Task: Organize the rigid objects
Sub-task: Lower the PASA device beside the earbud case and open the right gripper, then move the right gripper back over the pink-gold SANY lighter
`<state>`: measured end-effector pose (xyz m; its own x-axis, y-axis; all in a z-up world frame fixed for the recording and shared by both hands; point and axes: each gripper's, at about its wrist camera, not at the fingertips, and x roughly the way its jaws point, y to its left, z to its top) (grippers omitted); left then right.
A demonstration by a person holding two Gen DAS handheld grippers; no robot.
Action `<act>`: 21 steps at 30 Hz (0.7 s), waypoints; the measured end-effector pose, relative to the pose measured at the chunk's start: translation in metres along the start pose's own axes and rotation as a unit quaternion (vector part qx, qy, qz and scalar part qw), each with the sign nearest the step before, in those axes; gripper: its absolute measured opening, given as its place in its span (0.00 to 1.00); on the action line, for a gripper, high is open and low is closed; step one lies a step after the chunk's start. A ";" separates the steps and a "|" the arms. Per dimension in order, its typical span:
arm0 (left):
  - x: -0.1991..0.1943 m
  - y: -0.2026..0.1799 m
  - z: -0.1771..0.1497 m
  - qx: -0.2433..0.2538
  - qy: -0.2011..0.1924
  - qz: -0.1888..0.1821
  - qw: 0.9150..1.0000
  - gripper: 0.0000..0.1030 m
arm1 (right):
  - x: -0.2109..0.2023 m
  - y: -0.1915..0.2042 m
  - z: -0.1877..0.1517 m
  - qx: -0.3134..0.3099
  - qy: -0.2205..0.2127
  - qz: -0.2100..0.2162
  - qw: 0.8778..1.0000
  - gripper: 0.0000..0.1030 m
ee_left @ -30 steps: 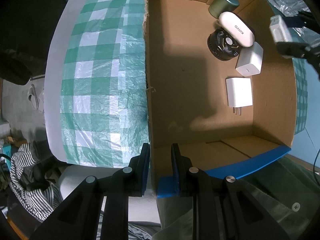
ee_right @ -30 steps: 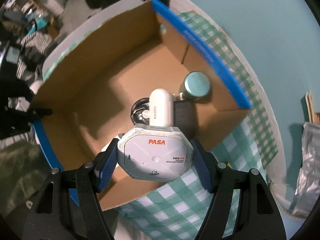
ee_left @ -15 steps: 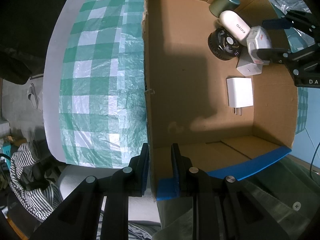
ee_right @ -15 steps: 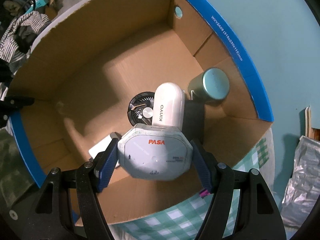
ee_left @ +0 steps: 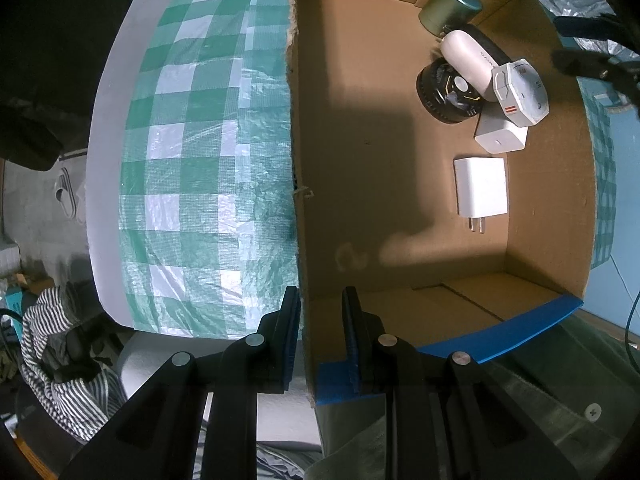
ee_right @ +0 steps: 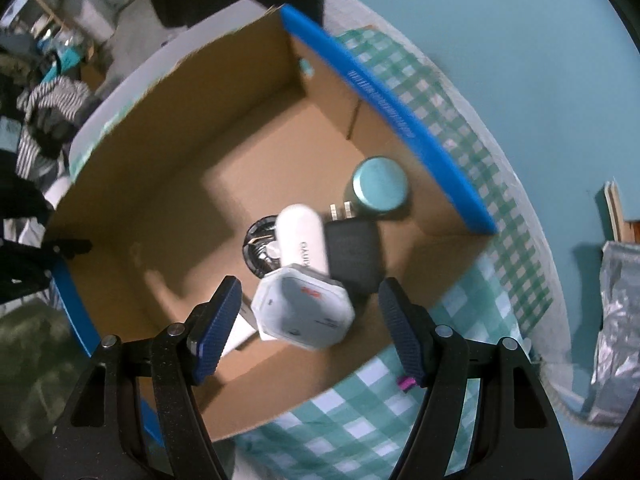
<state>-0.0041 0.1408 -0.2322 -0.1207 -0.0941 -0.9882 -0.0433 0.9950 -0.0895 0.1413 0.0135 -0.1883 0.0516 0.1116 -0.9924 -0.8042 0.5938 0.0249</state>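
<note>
- The octagonal white adapter lies in the cardboard box, perched on the pile: it leans on the white oval case and overlaps the white cube charger. It looks unsteady and could slide or tip off.
- The right claw hangs wide open above it, pads clear on both sides, holding nothing.
- The left claw is nearly closed, pinching the box wall near a corner. If that grip slips, the box may shift on the checked cloth.
- The box also holds a green tin, a black round piece, a black plug and a flat white charger, all crowded at one end; more drops there risk toppling.
</note>
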 end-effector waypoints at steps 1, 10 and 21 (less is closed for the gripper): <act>0.000 0.000 0.000 0.000 0.000 -0.001 1.000 0.21 | -0.003 -0.003 -0.001 0.008 -0.004 0.000 1.000 0.69; 0.000 0.001 0.002 0.001 0.000 0.001 1.000 0.20 | -0.020 -0.045 -0.024 0.094 -0.024 0.016 0.995 0.69; -0.001 -0.002 0.003 0.002 0.001 0.002 1.000 0.20 | -0.006 -0.115 -0.072 0.223 -0.004 0.019 0.975 0.69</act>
<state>-0.0008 0.1394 -0.2313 -0.1225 -0.0897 -0.9884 -0.0378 0.9956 -0.0857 0.1911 -0.1132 -0.1937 0.0319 0.1453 -0.9889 -0.4684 0.8762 0.1136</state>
